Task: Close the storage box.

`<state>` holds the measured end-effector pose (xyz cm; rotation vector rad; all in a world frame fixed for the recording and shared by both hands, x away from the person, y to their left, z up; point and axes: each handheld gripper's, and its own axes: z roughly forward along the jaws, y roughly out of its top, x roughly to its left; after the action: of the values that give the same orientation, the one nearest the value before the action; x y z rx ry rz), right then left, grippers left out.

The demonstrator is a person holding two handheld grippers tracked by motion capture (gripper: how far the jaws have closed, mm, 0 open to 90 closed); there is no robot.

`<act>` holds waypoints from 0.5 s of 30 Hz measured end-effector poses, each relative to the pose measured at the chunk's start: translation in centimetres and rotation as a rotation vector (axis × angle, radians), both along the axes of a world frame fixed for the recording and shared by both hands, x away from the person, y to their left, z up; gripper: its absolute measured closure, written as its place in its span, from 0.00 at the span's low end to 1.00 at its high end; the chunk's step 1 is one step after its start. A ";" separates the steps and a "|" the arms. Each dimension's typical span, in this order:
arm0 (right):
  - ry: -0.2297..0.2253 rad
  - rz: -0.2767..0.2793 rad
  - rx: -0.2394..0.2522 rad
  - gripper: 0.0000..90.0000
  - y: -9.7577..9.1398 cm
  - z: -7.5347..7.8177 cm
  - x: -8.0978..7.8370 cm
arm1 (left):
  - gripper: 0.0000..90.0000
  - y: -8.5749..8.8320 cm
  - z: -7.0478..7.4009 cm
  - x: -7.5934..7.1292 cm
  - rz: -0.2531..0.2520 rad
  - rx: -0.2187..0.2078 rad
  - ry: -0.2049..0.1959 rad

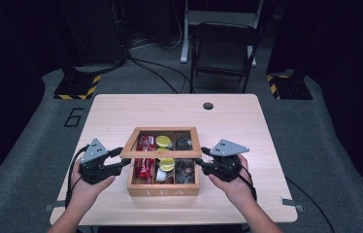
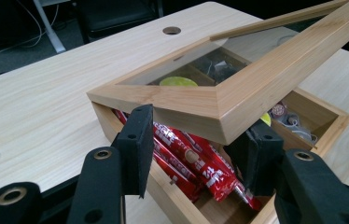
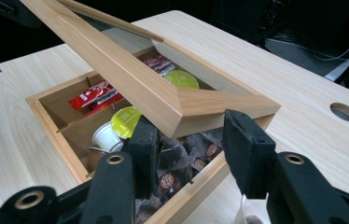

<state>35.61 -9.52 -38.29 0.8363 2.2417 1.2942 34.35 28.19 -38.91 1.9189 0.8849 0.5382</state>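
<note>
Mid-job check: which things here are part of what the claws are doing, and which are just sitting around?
In play:
- tea box
- its glass lid, raised
- left claw and right claw, at the lid's front corners
- red packets, yellow-lidded pods, dark tea bags inside

Lying about:
- folding chair
- floor cables
- table's cable hole

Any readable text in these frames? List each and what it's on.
"TEA": front wall of the wooden box.
"6": on the floor left of the table.
Red packets: white print, too blurred to read.
Dark sachets: round emblems, too small to read.
</note>
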 end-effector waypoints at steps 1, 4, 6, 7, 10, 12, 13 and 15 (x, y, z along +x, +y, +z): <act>0.001 0.005 -0.001 0.64 0.0 -0.1 -0.1 | 0.58 0.0 -0.1 -0.1 0.002 0.001 0.000; 0.009 0.005 -0.001 0.64 -0.1 -0.5 -0.3 | 0.58 0.0 -0.4 -0.3 -0.003 0.004 0.006; 0.015 0.003 0.010 0.64 -0.1 -0.7 -0.4 | 0.58 0.0 -0.6 -0.5 -0.002 0.007 0.004; 0.019 0.011 0.006 0.65 -0.2 -0.9 -0.5 | 0.58 0.0 -0.8 -0.6 -0.002 0.005 0.005; 0.010 0.014 0.006 0.65 -0.2 -1.3 -0.7 | 0.58 0.0 -1.2 -0.9 -0.001 0.005 0.001; 0.011 0.007 0.006 0.65 -0.2 -1.5 -0.9 | 0.58 -0.1 -1.5 -1.1 0.000 0.006 -0.003; 0.010 0.008 0.005 0.65 -0.2 -1.8 -1.1 | 0.58 0.0 -1.7 -1.1 -0.004 0.012 -0.007; 0.007 0.012 -0.001 0.65 -0.3 -2.0 -1.2 | 0.58 -0.1 -2.0 -1.4 -0.001 0.013 -0.003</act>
<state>34.40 -9.78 -40.31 0.8306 2.2558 1.2977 33.00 28.14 -40.89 1.9289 0.8806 0.5477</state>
